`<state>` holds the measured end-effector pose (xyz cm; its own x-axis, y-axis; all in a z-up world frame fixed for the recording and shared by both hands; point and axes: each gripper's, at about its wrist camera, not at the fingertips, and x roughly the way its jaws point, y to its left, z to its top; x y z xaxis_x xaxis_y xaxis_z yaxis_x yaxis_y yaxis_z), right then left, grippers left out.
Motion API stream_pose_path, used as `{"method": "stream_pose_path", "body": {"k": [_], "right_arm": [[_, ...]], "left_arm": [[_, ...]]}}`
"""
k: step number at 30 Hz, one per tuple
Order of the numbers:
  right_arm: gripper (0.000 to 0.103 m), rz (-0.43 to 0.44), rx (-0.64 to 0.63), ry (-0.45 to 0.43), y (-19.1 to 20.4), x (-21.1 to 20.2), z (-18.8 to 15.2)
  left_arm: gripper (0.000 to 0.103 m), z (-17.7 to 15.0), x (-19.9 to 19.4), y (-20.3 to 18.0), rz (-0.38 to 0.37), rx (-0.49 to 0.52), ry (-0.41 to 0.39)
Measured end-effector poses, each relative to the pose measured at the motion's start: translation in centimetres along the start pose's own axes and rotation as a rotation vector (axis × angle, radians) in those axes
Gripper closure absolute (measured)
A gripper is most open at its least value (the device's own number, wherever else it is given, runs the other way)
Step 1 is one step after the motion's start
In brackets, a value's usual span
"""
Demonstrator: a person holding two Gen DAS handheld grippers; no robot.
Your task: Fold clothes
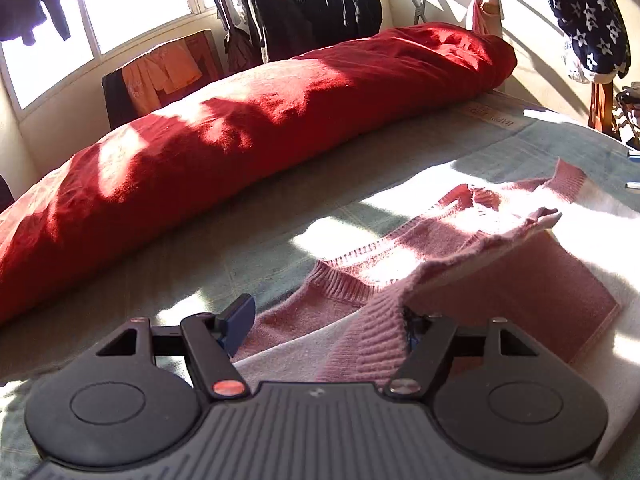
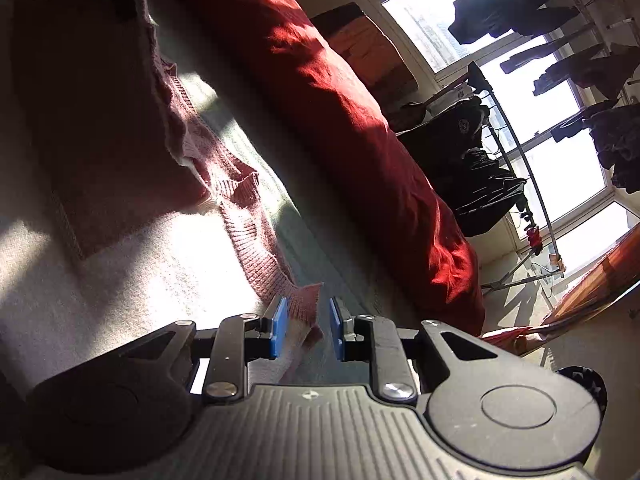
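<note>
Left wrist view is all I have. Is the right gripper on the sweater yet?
Observer: Not yet. The right gripper is open, with its blue pads on either side of a ribbed corner of the sweater, not clamped.
Operator: Is that corner flat?
Observer: No, it curls up between the pads. The edge beyond it lies on the bed.
Operator: How does my end look from there?
Observer: The left gripper shows at the far end, with the sweater edge raised up to it.
</note>
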<state>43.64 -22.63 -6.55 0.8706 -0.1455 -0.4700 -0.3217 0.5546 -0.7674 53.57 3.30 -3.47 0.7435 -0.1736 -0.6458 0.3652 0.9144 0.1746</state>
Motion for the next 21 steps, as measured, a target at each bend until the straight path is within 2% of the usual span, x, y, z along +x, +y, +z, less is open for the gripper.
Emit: {"method": "stream_pose_path", "body": {"k": [4,11,12,14,17,19,21], "right_arm": [[0.078,0.038,-0.054,-0.031,0.8,-2.3,-0.4],[0.078,0.113,-0.051,-0.078,2.3,-4.6,0.5],[0.078,0.13,-0.049,-0.086,2.6,-4.9,0.7],[0.078,0.164,-0.054,-0.102,3.1,-5.5,1.0],[0.078,0.219,-0.06,-0.121,4.1,-6.5,1.3],[0.078,0.24,-0.076,-0.128,4.7,-7.0,1.3],[0.075,0.245,-0.099,-0.128,5.4,-7.4,1.2]], "left_arm": [[0.032,-0.1,-0.1,2.1,-0.079,-0.153,0.023],[0.033,0.9,-2.7,4.8,-0.101,-0.248,-0.021],[0.033,0.9,-3.1,4.8,-0.122,-0.243,-0.017],[0.032,0.3,-3.8,3.5,-0.229,-0.146,0.029],[0.031,-1.6,-4.0,1.6,-0.322,-0.04,0.093],[0.031,-3.2,-3.5,1.0,-0.323,-0.023,0.118],[0.031,-4.2,-2.3,1.6,-0.289,-0.081,0.14]]}}
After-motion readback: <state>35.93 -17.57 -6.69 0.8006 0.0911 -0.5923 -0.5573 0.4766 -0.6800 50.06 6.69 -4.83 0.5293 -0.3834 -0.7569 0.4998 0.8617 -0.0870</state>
